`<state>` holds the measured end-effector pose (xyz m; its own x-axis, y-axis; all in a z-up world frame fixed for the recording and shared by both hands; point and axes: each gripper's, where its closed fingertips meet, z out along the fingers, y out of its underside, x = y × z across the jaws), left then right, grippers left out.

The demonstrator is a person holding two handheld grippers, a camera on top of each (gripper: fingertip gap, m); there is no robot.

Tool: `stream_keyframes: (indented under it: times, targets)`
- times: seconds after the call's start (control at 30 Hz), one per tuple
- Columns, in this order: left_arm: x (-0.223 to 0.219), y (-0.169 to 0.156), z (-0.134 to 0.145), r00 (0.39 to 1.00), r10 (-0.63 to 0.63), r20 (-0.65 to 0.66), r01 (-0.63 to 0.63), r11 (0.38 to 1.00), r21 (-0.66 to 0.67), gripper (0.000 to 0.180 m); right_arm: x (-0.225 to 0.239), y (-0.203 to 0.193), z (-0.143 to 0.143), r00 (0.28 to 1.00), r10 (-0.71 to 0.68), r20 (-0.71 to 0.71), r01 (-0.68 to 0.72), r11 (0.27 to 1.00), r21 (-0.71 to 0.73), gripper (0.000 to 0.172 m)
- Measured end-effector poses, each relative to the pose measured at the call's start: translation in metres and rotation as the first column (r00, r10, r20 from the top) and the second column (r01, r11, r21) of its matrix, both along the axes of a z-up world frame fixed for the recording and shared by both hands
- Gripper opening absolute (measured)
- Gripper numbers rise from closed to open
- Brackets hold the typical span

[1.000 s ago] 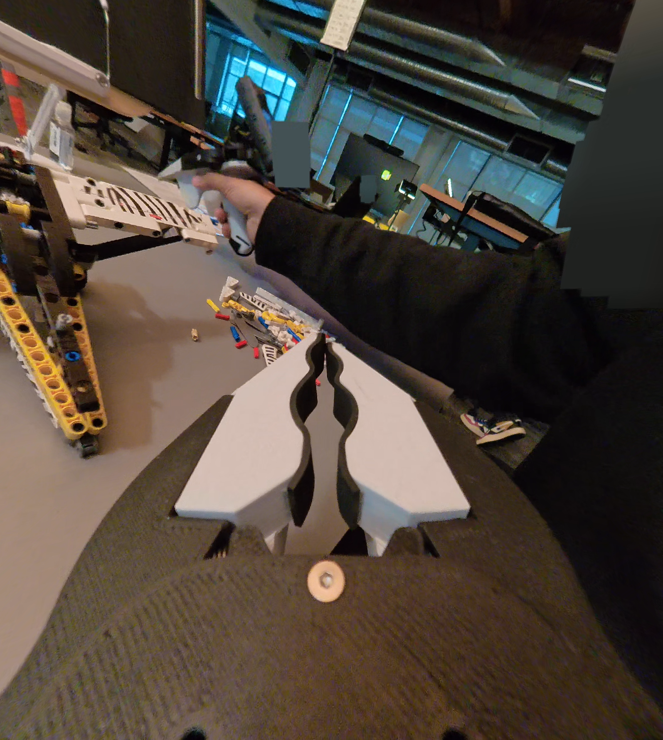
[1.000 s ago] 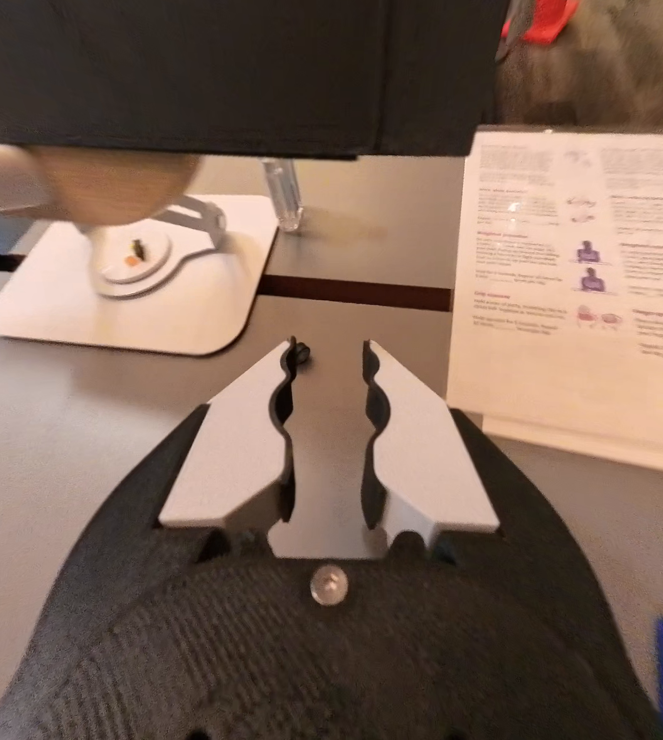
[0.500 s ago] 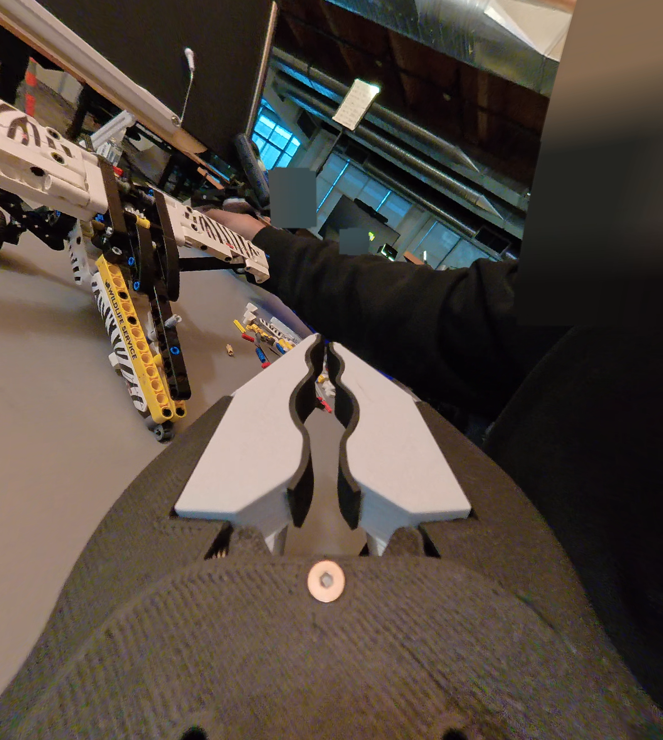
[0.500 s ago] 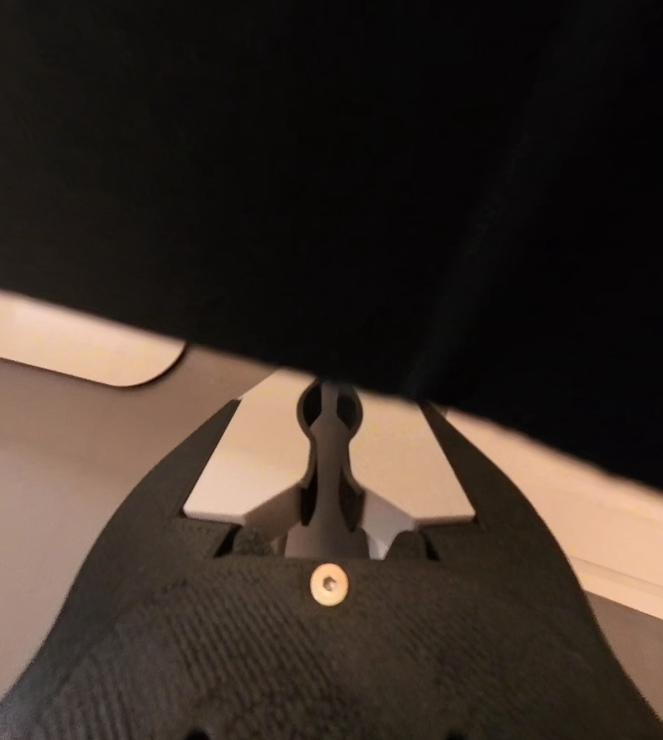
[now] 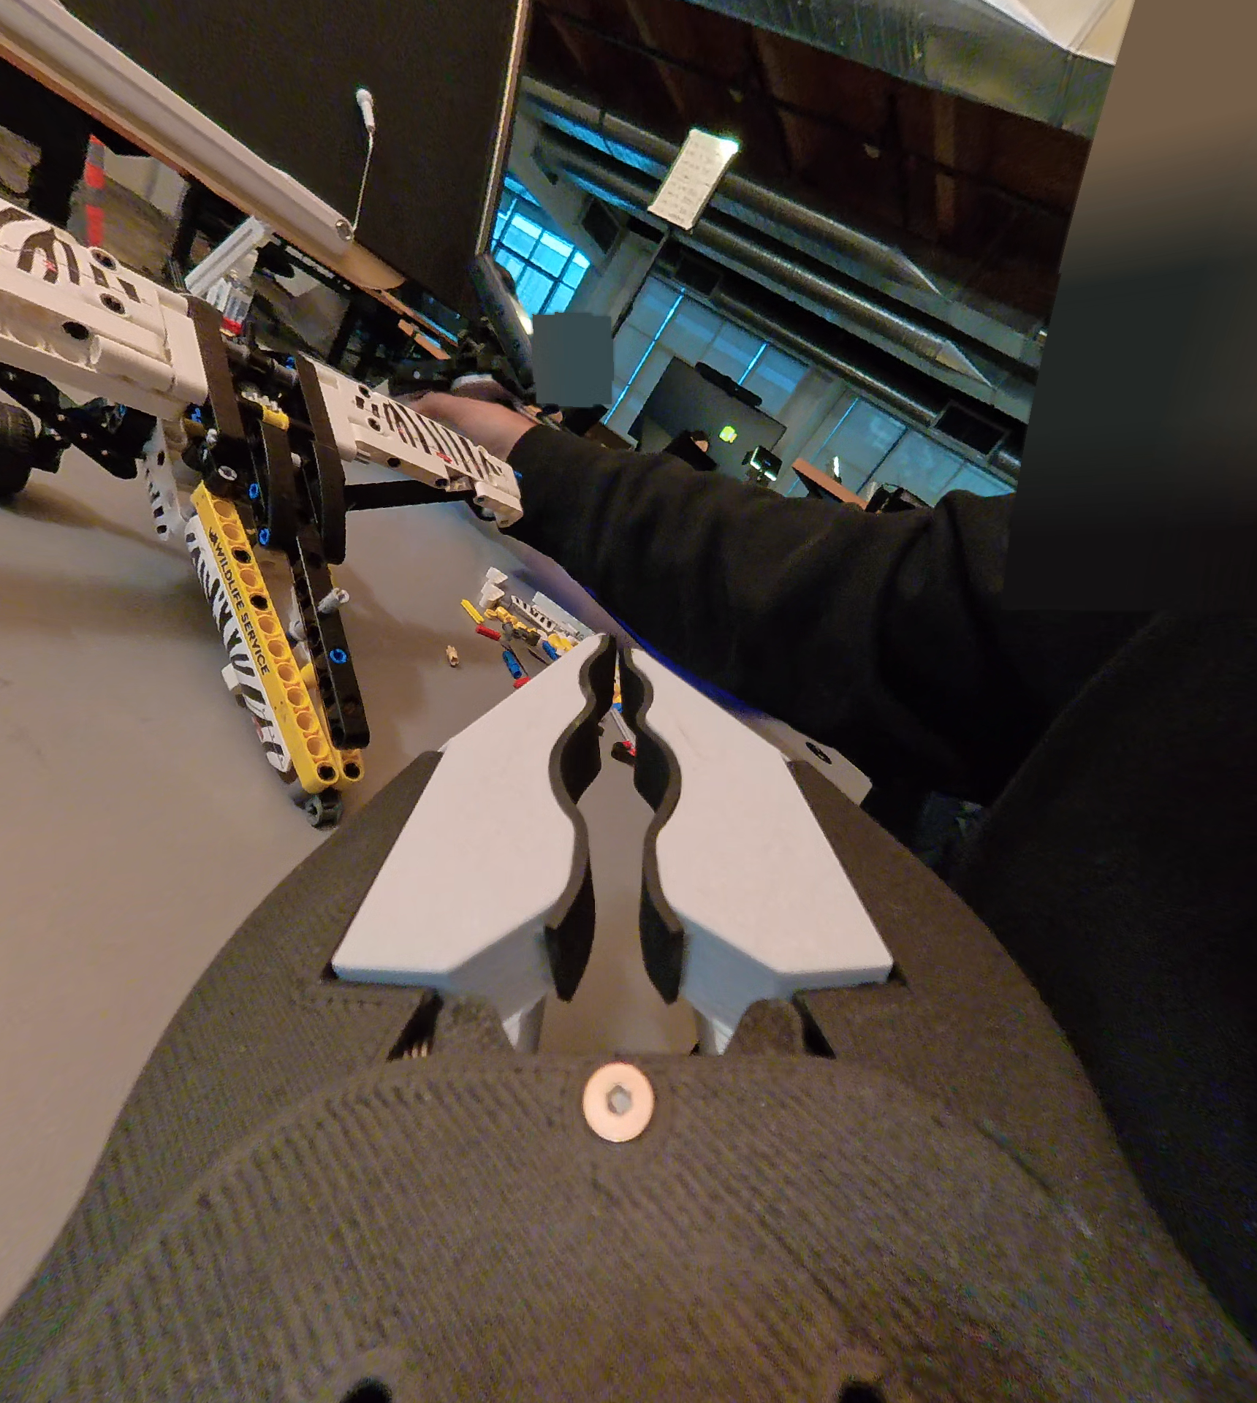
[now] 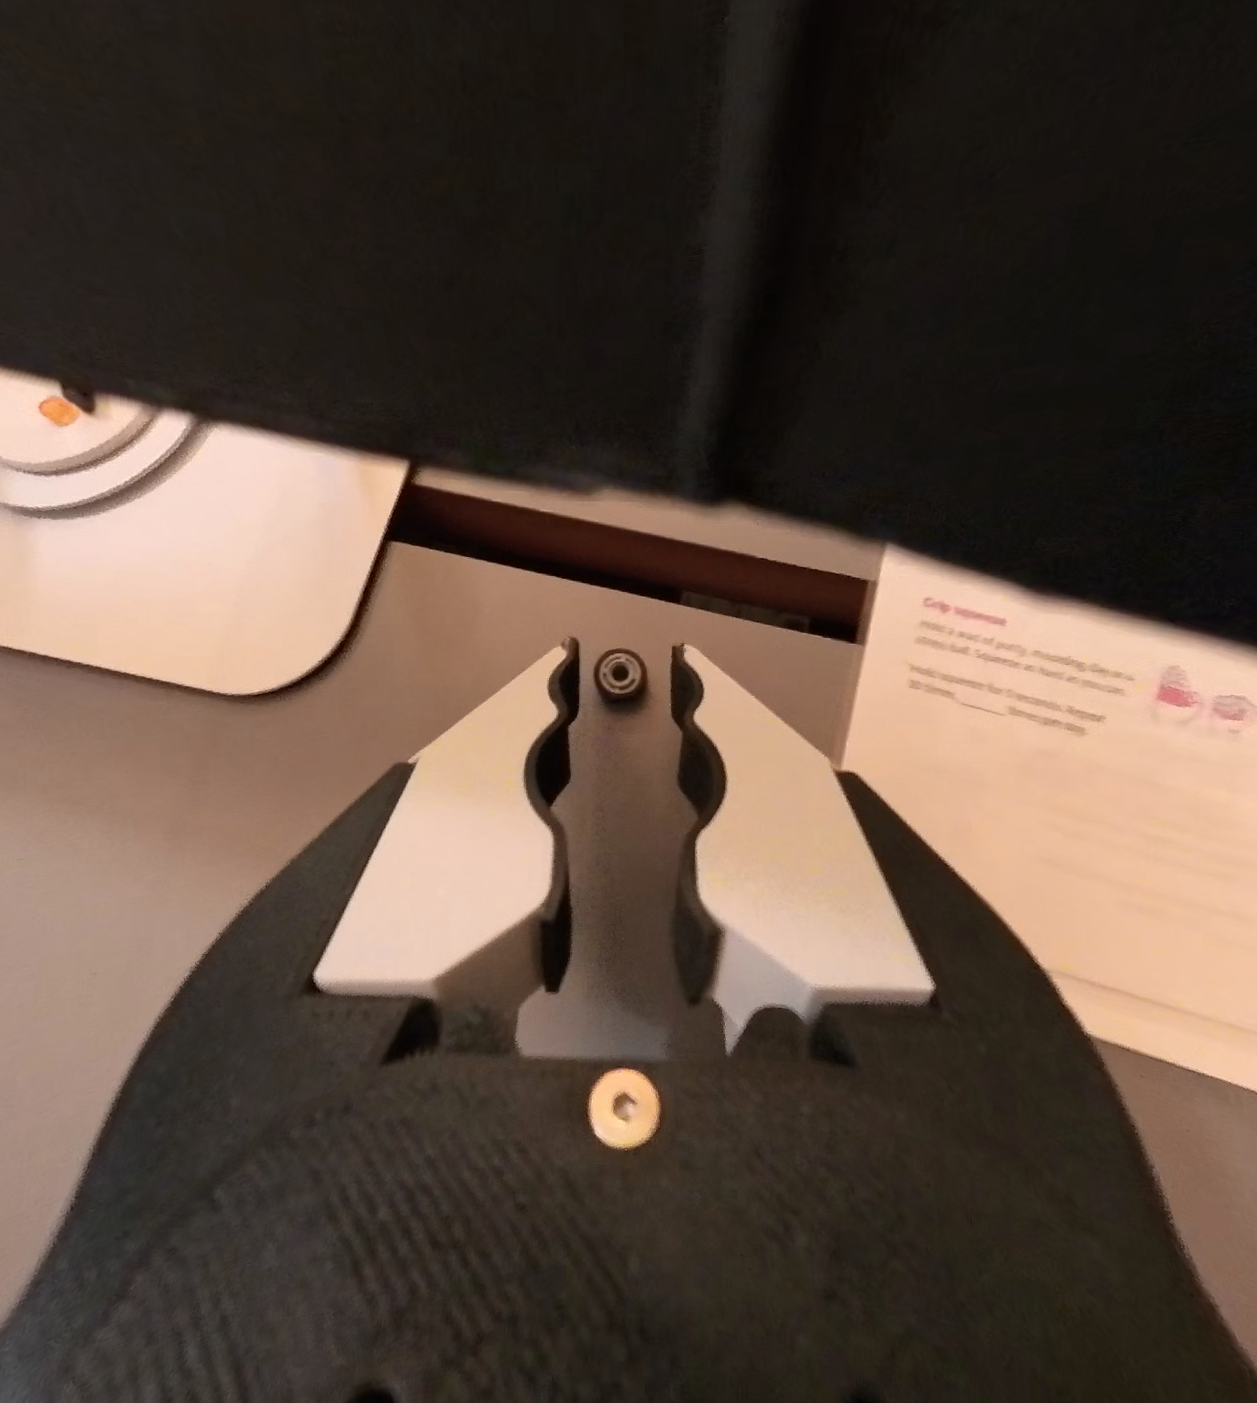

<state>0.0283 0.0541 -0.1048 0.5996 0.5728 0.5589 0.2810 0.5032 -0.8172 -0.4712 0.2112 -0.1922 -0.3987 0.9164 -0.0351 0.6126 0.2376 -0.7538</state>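
Observation:
In the left wrist view my left gripper point(image 5: 616, 653) is shut, its pads meet at the tips and nothing shows between them. It hovers over the grey table point(image 5: 79, 873), just in front of a pile of small loose building pieces point(image 5: 527, 622). A brick-built model point(image 5: 261, 645) with white striped panels and yellow and black beams stands to the left. In the right wrist view my right gripper point(image 6: 622, 657) is open. A small black round piece point(image 6: 619, 676) sits between its fingertips with a gap on each side.
A person's black sleeve point(image 5: 724, 562) reaches across behind the loose pieces. A black monitor point(image 6: 610, 228) hangs low over the right gripper, its white base point(image 6: 155, 577) at the left. A white printed sheet point(image 6: 1066, 759) stands at the right. Tip to tip, the grippers are about 55 cm apart.
My right gripper was open, shut half a second ago under the dark screen, and is open again with the black piece between its tips. The left view has swung, its gripper staying shut.

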Motion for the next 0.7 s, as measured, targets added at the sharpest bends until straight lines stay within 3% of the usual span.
stream_keyframes:
  times: [0.23, 0.43, 0.6, 0.7]
  targets:
    - [-0.002, 0.0, -0.001, 1.0, 0.001, 0.01, -0.001, 1.0, 0.002, 0.0, 0.007, -0.006, -0.006, 0.999, 0.028, 0.042, -0.028, 1.0, 0.0, 0.011]
    - [0.0, 0.002, -0.001, 1.0, 0.007, -0.003, -0.007, 1.0, -0.023, 0.0, 0.056, -0.023, 0.028, 0.995, 0.088, -0.049, -0.092, 0.992, -0.084, 0.011]
    - [0.003, 0.007, -0.004, 0.999, 0.017, -0.029, -0.019, 0.996, -0.084, 0.0, 0.167, -0.056, 0.091, 0.947, 0.226, -0.23, -0.281, 0.928, -0.245, 0.011]
    - [0.005, 0.012, -0.007, 0.999, 0.014, -0.046, -0.02, 0.99, -0.137, 0.0, 0.267, -0.079, 0.119, 0.855, 0.354, -0.379, -0.47, 0.838, -0.278, 0.011]
